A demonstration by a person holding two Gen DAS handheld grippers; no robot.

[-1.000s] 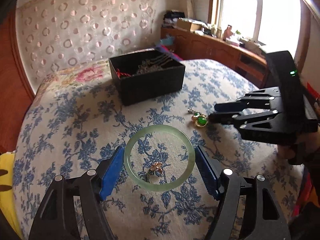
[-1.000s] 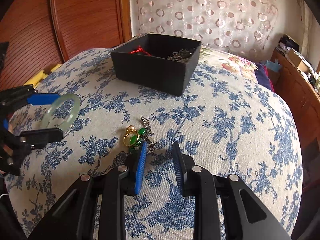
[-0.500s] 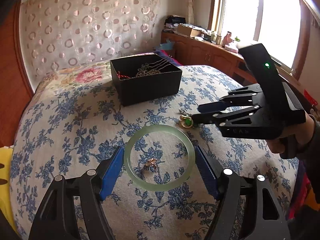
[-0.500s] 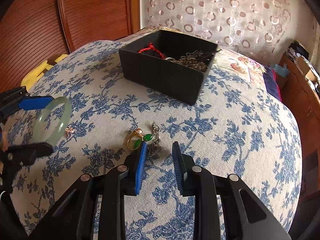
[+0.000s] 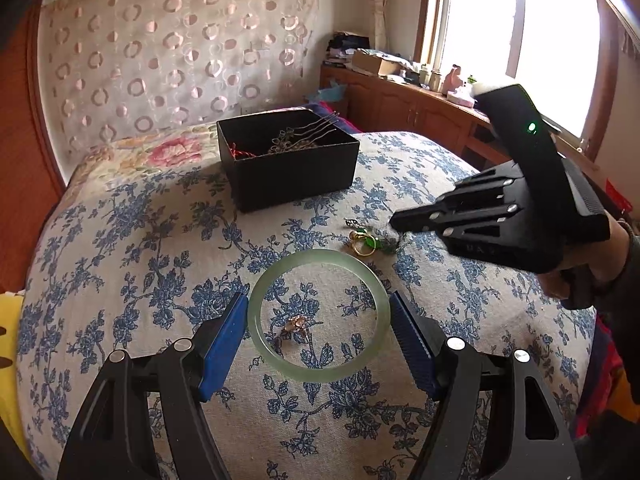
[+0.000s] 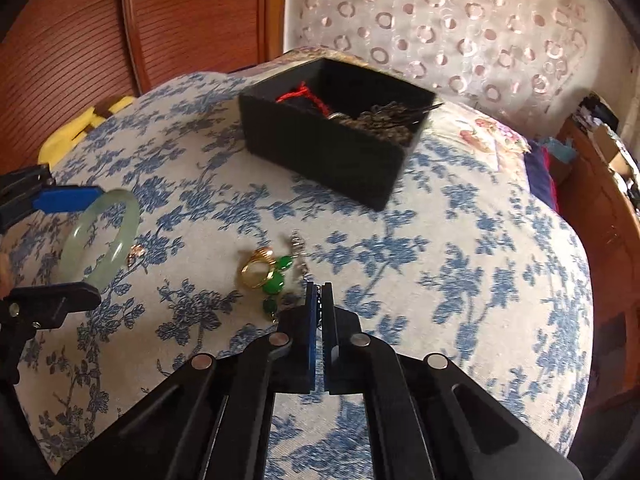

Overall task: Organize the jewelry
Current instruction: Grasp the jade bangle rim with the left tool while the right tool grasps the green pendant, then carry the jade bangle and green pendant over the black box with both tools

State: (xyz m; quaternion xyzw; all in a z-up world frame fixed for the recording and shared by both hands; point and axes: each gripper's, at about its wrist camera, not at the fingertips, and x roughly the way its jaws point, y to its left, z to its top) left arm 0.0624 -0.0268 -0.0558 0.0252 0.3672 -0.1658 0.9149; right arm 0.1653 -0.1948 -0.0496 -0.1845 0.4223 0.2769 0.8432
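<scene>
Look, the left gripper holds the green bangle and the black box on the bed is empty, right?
Not quite. The left gripper does hold the green bangle, but the black box isn't empty: the right wrist view shows a red cord and dark metal jewelry inside.

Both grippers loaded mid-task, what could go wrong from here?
1. The left gripper holds the pale green jade bangle only at two rim points; it may slip or twist out.
2. The right gripper pinches a thin silver chain; lifting may drag the gold ring and green stones along, tangled.
</scene>
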